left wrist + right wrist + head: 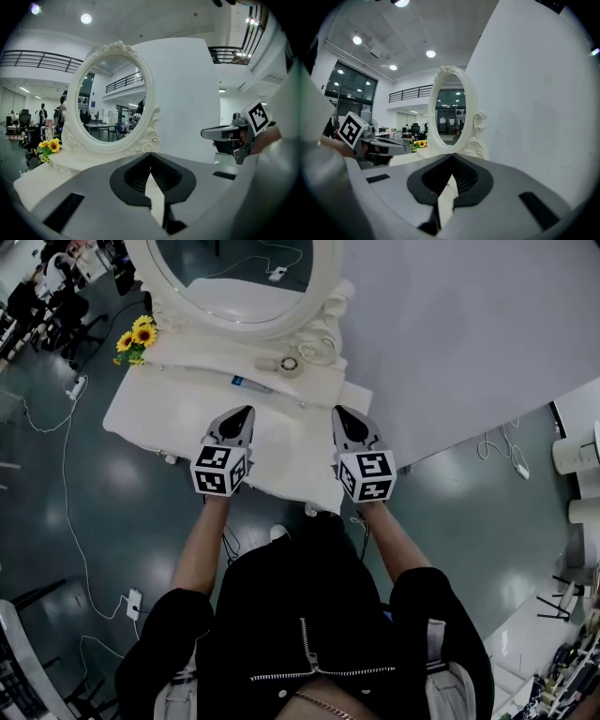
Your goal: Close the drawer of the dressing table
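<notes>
The white dressing table (141,413) stands below me, with its oval mirror (234,273) at the back. No pulled-out drawer shows along its front edge (281,491) in the head view. My left gripper (246,412) hovers over the tabletop's middle with its jaws shut and nothing between them. My right gripper (339,412) hovers beside it on the right, also shut and empty. Both point toward the mirror. In the left gripper view the tips (150,154) meet below the mirror (112,112). In the right gripper view the tips (452,157) meet too.
Sunflowers (136,337) stand at the table's back left. A blue-capped tube (251,384) and a small round fan (289,364) lie near the mirror base. A white wall panel (450,334) rises to the right. Cables (66,456) trail on the dark floor.
</notes>
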A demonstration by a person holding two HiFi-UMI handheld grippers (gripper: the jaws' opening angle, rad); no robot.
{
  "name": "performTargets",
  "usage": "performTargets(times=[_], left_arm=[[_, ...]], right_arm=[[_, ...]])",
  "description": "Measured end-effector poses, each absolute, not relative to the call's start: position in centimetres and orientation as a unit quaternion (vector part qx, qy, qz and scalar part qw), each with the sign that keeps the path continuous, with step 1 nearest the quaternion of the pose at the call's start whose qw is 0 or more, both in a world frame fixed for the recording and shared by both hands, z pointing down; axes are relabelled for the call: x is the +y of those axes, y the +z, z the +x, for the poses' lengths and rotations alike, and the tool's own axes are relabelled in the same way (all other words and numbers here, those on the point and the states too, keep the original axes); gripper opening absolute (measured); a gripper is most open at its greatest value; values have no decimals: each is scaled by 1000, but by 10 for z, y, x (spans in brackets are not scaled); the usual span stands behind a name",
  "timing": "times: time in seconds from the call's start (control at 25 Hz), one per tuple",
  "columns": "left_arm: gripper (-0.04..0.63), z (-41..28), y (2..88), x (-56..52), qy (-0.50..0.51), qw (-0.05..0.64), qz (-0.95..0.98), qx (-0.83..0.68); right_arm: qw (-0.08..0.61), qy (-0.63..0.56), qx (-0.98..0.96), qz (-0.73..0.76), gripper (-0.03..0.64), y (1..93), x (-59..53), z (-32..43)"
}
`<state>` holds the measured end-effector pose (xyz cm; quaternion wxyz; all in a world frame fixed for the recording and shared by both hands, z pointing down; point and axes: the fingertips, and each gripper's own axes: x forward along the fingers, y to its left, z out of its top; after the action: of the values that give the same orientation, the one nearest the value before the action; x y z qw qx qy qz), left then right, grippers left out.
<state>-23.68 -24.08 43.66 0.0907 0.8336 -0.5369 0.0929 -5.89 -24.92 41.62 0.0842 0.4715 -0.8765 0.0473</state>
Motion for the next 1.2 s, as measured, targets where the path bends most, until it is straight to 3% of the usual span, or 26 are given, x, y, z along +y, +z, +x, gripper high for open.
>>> performTargets(times=[1.2], left_arm=[[21, -247, 444, -225, 88, 99, 830, -542]], right_arm=[[94, 57, -881, 460, 2, 432, -234, -77]])
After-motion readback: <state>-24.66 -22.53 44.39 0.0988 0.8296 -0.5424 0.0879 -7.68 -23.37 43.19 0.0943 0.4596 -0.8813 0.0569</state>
